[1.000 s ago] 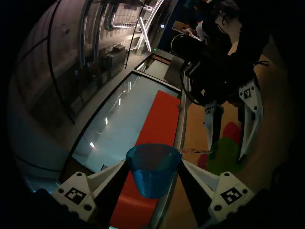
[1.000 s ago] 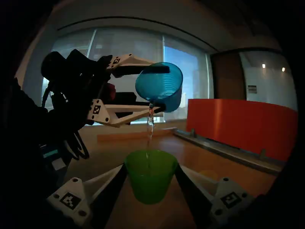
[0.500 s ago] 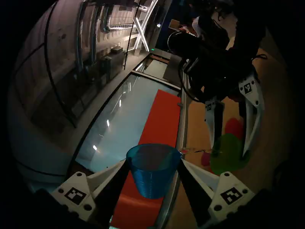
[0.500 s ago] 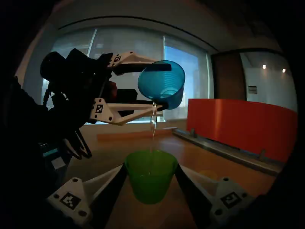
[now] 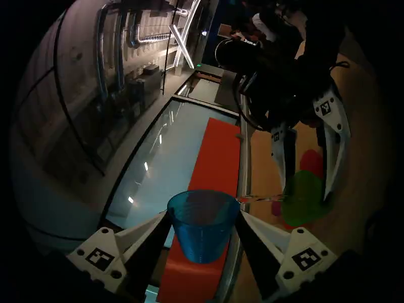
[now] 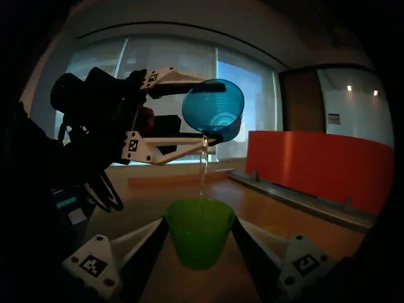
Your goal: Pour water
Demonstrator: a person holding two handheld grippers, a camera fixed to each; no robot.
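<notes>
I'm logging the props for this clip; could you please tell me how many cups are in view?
2. The blue cup, tilted and pouring, is held in the left gripper; the green cup stands upright in the right gripper beneath it. I see no others.

Background stuff: big windows (image 6: 151,86) run across the back wall with bright daylight behind them. An orange-red partition (image 6: 323,161) stands on the right, and a metal rail (image 6: 298,199) runs along its foot. The counter (image 6: 252,199) is warm brown wood. In the left gripper view, shiny pipes (image 5: 146,38) run overhead.
</notes>
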